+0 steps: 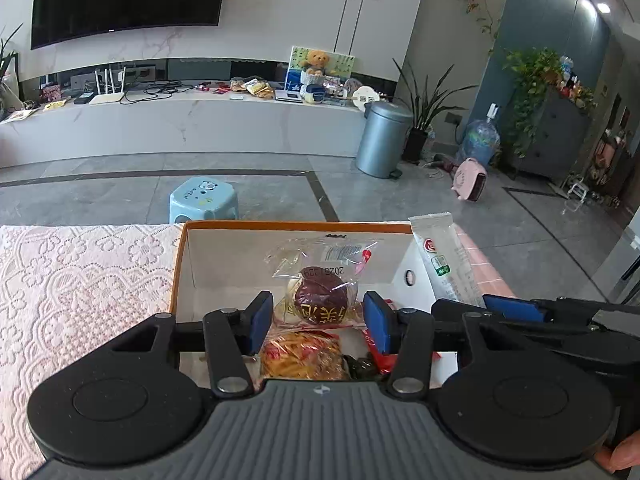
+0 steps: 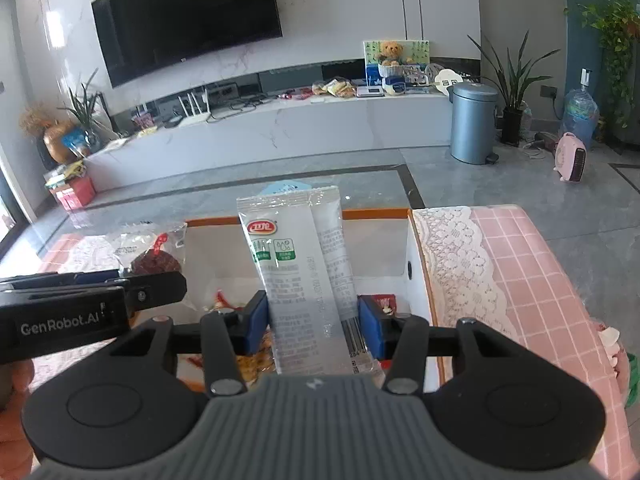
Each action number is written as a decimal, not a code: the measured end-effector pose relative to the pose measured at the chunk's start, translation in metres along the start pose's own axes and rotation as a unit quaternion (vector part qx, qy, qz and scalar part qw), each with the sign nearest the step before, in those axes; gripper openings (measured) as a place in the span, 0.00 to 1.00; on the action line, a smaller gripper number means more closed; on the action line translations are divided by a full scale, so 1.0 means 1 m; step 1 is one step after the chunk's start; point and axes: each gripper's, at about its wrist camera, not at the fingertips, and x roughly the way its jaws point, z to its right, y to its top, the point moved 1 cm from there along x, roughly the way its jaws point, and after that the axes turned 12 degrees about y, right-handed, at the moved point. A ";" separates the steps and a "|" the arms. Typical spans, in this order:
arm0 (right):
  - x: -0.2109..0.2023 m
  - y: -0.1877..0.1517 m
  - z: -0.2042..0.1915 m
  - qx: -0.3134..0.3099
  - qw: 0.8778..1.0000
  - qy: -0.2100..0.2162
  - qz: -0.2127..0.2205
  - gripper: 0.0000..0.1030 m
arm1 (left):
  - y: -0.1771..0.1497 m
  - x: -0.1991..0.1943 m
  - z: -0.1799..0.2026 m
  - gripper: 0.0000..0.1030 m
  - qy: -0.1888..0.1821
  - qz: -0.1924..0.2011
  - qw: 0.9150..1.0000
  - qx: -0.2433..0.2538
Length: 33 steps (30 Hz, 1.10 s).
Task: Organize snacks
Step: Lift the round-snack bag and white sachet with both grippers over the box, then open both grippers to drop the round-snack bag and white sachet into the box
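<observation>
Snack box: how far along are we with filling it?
Partly done: an orange packet and red wrappers already lie in the box. In hand: the left gripper grips a clear bag with a dark round cake, and the right gripper holds a white packet upright; both are above the box. Left: set both down inside.

Left claw [image 1: 318,322]: level, blue pads clamped on a clear-wrapped pastry [image 1: 320,300].
Right claw [image 2: 314,330]: level, just beside it, gripping an upright white packet [image 2: 304,280].
</observation>
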 end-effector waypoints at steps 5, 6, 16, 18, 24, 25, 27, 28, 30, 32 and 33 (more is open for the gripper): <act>0.033 0.005 0.007 -0.013 0.999 -0.022 -0.020 0.46 | -0.008 0.025 -0.005 0.55 0.017 -0.010 1.000 0.008; 0.040 0.004 0.009 -0.017 0.999 -0.027 -0.024 0.46 | -0.007 0.030 -0.007 0.55 0.017 -0.015 1.000 0.003; 0.093 -0.005 0.020 -0.023 0.995 -0.054 -0.083 0.46 | -0.014 0.063 -0.015 0.55 0.022 -0.048 0.999 0.006; 0.098 -0.007 0.020 -0.024 0.994 -0.057 -0.093 0.46 | -0.016 0.069 -0.017 0.55 0.022 -0.056 0.998 0.008; 0.114 -0.015 0.021 -0.029 0.990 -0.066 -0.125 0.46 | -0.019 0.076 -0.020 0.55 0.021 -0.069 0.997 0.010; 0.116 -0.016 0.021 -0.028 0.989 -0.068 -0.129 0.46 | -0.019 0.076 -0.020 0.55 0.022 -0.070 0.997 0.010; 0.119 -0.018 0.023 -0.026 0.988 -0.068 -0.136 0.46 | -0.020 0.077 -0.020 0.55 0.024 -0.073 0.997 0.011; 0.120 -0.019 0.023 -0.023 0.988 -0.067 -0.139 0.47 | -0.021 0.077 -0.020 0.55 0.026 -0.074 0.997 0.011; 0.121 -0.020 0.023 -0.023 0.987 -0.067 -0.143 0.47 | -0.020 0.079 -0.018 0.55 0.030 -0.076 0.997 0.010; 0.121 -0.022 0.023 -0.024 0.987 -0.070 -0.145 0.47 | -0.020 0.079 -0.018 0.56 0.035 -0.077 0.996 0.010; 0.121 -0.022 0.023 -0.024 0.986 -0.070 -0.147 0.47 | -0.017 0.081 -0.018 0.56 0.038 -0.077 0.996 0.010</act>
